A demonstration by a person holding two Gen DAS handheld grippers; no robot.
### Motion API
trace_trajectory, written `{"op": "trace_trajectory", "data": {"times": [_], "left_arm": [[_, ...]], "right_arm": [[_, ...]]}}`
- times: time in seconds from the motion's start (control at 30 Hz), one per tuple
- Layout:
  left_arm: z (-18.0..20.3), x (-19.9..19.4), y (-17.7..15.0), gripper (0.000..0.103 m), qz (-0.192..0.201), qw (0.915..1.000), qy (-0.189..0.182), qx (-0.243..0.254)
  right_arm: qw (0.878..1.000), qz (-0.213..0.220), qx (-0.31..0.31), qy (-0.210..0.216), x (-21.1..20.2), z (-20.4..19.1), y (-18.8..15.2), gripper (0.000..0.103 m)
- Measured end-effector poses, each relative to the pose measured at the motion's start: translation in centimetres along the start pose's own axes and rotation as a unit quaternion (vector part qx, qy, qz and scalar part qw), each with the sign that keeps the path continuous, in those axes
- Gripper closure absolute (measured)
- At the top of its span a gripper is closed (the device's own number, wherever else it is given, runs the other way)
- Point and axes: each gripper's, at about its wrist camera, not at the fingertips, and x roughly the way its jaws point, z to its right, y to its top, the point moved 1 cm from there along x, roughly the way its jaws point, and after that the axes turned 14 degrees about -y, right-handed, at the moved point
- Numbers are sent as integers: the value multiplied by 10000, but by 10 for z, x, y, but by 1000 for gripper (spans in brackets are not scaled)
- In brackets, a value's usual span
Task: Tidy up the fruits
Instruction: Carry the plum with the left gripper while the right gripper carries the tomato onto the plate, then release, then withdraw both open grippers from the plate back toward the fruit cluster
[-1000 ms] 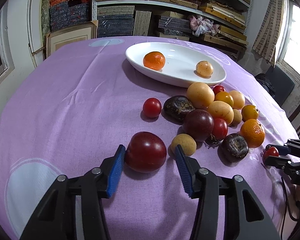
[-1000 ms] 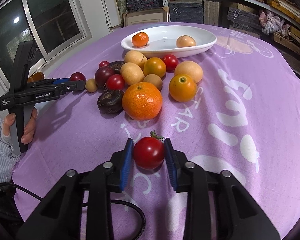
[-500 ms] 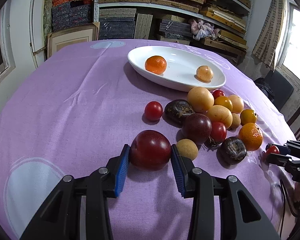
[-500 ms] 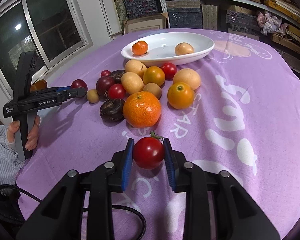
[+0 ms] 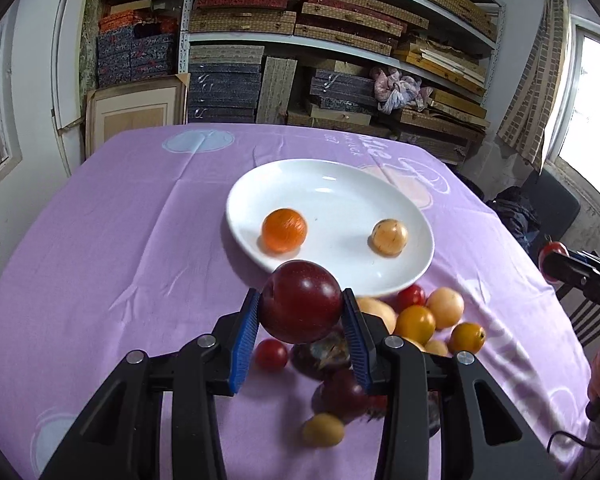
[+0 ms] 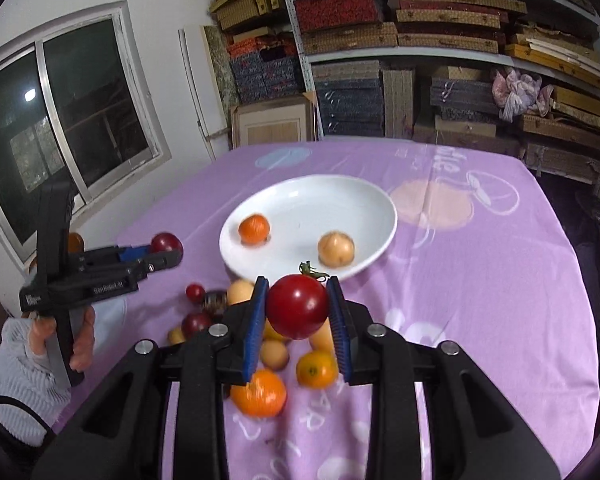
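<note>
My left gripper [image 5: 300,314] is shut on a dark red plum [image 5: 300,307] and holds it in the air above the fruit pile, just short of the white plate [image 5: 332,184]. My right gripper [image 6: 298,308] is shut on a red tomato [image 6: 297,306] with a green stem, also lifted, near the plate [image 6: 340,196]. The plate holds an orange mandarin [image 5: 284,229] and a pale yellow fruit [image 5: 389,237]. The left gripper with its plum [image 6: 166,243] shows in the right wrist view; the right gripper with its tomato [image 5: 553,249] shows at the right edge of the left wrist view.
A pile of loose fruits lies on the purple tablecloth [image 5: 120,240] below both grippers: a small red tomato [image 5: 271,354], yellow-orange fruits [image 5: 415,324], a big mandarin [image 6: 259,393], dark plums [image 6: 196,324]. Shelves of boxes [image 5: 300,40] stand behind the table. A chair [image 5: 552,204] stands at the right.
Both grippers have risen off the table with their fruit and moved forward toward the plate. The left gripper closed on the plum within the last second.
</note>
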Motion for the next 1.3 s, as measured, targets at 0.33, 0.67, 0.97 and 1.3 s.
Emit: {"op": "trace_trajectory", "data": {"times": [0.33, 0.67, 0.97, 1.3], "left_arm": [[6, 94, 16, 62, -541, 9985, 41, 0], [-5, 125, 20, 61, -704, 9975, 80, 26], [-8, 111, 27, 35, -411, 9991, -31, -43], [-3, 46, 36, 30, 134, 9997, -111, -144]], "right_arm": [[9982, -95, 485, -335, 116, 11, 70, 74], [9950, -663, -53, -741, 202, 9, 62, 74], [9956, -629, -60, -695, 210, 8, 57, 48], [9983, 346, 182, -432, 104, 3, 72, 25]]}}
